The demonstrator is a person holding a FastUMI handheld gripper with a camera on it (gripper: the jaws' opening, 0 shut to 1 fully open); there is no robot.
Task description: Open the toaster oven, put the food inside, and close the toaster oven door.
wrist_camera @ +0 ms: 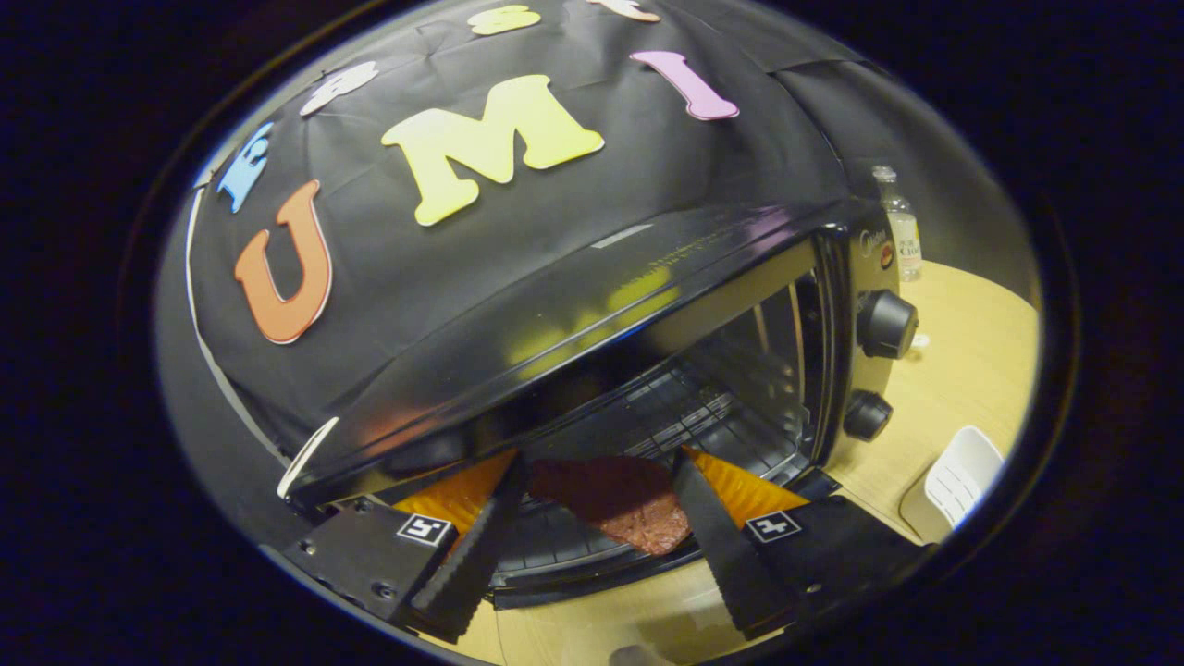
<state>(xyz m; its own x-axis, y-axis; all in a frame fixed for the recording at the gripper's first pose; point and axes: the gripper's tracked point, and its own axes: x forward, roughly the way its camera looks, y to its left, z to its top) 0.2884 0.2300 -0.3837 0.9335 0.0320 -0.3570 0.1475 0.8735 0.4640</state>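
Toaster oven [592, 324] stands on the tabletop [971, 361] directly ahead of the tongs [592, 481], with its door lowered and the chamber exposed. Inside, a wire rack [684, 416] spans the chamber. A dark red, flat piece of food [620, 499] lies at the front of the rack, between the two fingers of the tongs and just short of their tips. The fingers are spread wide, one on each side of the food; neither visibly presses on it, and contact cannot be confirmed. Both fingertips reach into the mouth of the oven. An orange ridged surface [749, 486] shows beside each finger at the front of the oven; what it belongs to cannot be determined.

To the right of the tongs, the oven's control panel carries two dark knobs [885, 324], one above the other. Beyond that panel, a clear plastic bottle [902, 227] stands upright on the tabletop, well apart from the tongs. Nearer, to the right of the right finger, a white slotted container [957, 481] sits on the tabletop.
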